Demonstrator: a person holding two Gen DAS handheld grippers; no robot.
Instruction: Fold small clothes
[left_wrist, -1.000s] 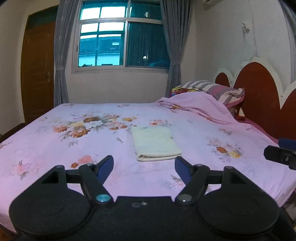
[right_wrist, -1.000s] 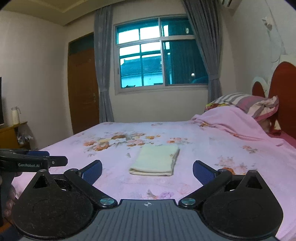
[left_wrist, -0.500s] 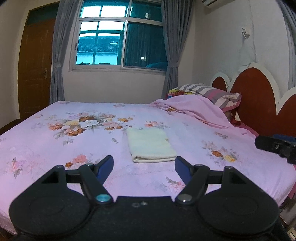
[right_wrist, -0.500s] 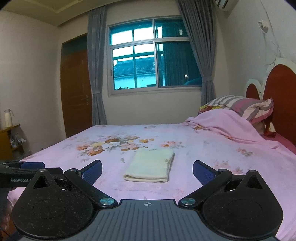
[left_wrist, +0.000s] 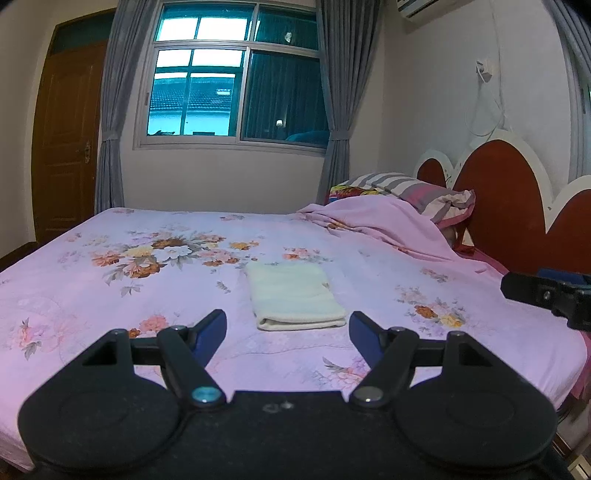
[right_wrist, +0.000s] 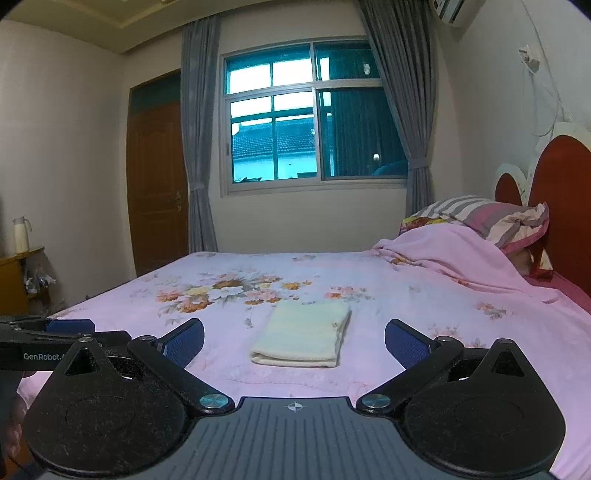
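A pale cream cloth (left_wrist: 293, 297) lies folded into a neat rectangle on the pink floral bedsheet (left_wrist: 110, 288). It also shows in the right wrist view (right_wrist: 304, 338). My left gripper (left_wrist: 288, 330) is open and empty, held back from the cloth near the bed's front edge. My right gripper (right_wrist: 294, 341) is open and empty too, also short of the cloth. The right gripper's tip shows at the right edge of the left wrist view (left_wrist: 546, 291). The left gripper shows at the left edge of the right wrist view (right_wrist: 55, 336).
A pink blanket (left_wrist: 384, 225) and striped pillow (left_wrist: 413, 188) are heaped at the red headboard (left_wrist: 506, 206) on the right. A window (left_wrist: 236, 81), grey curtains and a brown door (left_wrist: 62, 144) stand beyond the bed. A side table with a white flask (right_wrist: 20, 240) is far left.
Both grippers have drawn back and tilted up a little, so the cloth sits lower and slightly farther in view. The cloth has not moved. Both grippers stay open.
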